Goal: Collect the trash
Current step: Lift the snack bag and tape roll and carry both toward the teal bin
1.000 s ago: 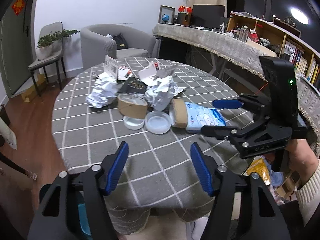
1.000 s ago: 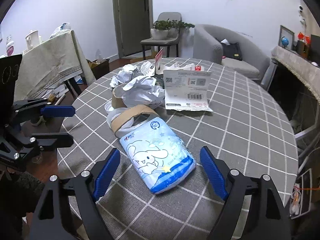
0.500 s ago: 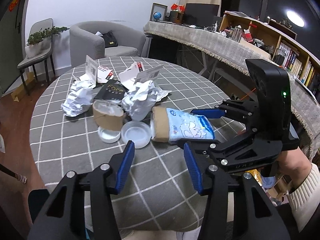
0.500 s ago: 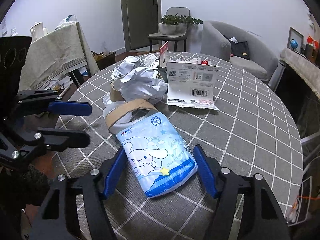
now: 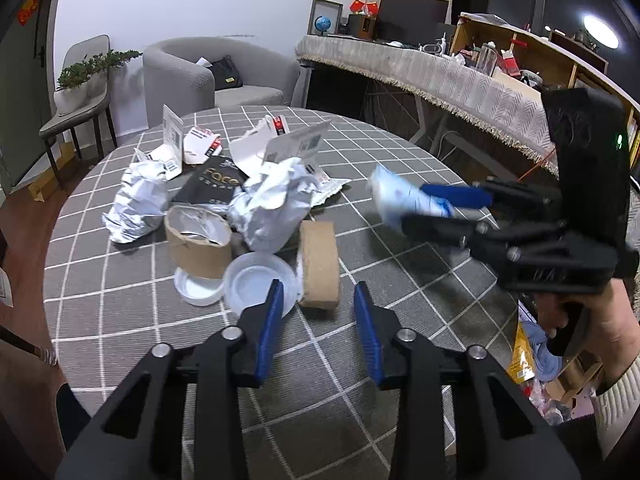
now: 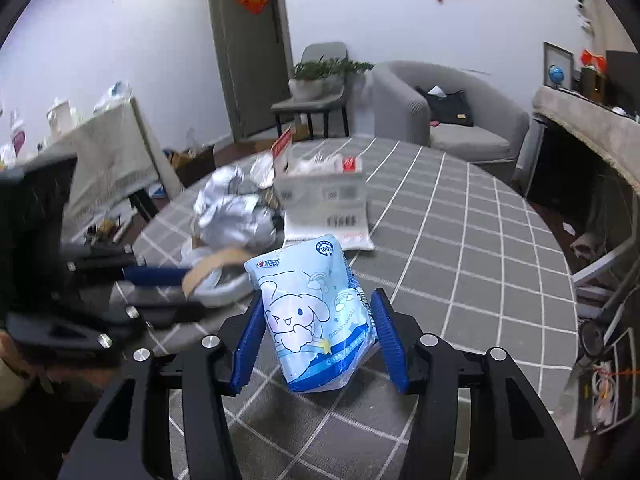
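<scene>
My right gripper point(image 6: 318, 334) has its jaws closing on a light blue cartoon-printed pack point(image 6: 312, 312), both pads pressing its sides. The pack point(image 5: 400, 200) hangs blurred above the grey checked table point(image 5: 400, 288). My left gripper point(image 5: 318, 312) hovers low over the cloth with its jaws closing. The near end of a brown tape roll point(image 5: 318, 264) lies between its tips, untouched. Behind the roll are white lids point(image 5: 256, 284), a brown paper cup point(image 5: 200, 240), two crumpled foil balls point(image 5: 276, 204) and a black packet point(image 5: 216, 184).
Torn paper labels point(image 6: 326, 204) lie at the far side of the heap. A grey armchair point(image 5: 208, 76) and a chair with a plant point(image 5: 80, 92) stand beyond the table. A long draped counter point(image 5: 440, 76) runs along the right. Bags sit on the floor point(image 5: 528, 348).
The right gripper narrowed onto the blue pack and lifted it off the table, away from the tape roll. The left gripper narrowed and moved forward up to the tape roll.
</scene>
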The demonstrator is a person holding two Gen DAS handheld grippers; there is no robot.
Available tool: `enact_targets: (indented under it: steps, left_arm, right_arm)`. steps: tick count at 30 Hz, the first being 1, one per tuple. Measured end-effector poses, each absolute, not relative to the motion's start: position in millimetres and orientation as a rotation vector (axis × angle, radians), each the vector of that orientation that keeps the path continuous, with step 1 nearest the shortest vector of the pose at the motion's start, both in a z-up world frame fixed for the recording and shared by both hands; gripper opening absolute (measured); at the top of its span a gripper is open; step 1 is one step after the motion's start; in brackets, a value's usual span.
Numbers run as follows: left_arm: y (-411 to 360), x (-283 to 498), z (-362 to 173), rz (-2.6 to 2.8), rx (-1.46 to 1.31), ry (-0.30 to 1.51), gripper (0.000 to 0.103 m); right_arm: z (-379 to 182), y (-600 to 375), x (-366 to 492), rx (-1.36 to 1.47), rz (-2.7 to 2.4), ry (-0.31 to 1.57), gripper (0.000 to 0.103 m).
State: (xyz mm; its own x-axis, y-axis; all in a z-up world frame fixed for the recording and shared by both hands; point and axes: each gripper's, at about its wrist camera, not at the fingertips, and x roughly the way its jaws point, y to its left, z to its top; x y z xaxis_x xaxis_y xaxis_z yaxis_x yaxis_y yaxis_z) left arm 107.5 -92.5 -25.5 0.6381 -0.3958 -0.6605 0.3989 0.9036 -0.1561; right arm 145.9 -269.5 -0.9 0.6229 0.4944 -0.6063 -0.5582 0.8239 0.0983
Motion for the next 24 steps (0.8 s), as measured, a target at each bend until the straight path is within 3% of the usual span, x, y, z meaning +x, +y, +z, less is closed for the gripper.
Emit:
enact_targets:
  steps: [3, 7, 16, 24]
  left_arm:
    - [-94, 109, -24, -0.439, 0.011, 0.750, 0.024]
    - [-96, 112, -23, -0.447, 0.015, 0.748, 0.020]
    - [-92, 106, 1, -0.538, -0.028, 0.662, 0.020]
    - [-90, 103, -5, -0.542, -0.011, 0.701, 0.019]
  right_arm:
    - [3, -270, 148, -0.087, 0.584, 0.651, 0.053]
    - [8, -272, 153, -0.056, 0.536, 0.635, 0.053]
    - [22, -274, 167, 0.005, 0.467, 0.587, 0.053]
    - [22, -263, 171, 0.008, 0.455, 0.598, 0.053]
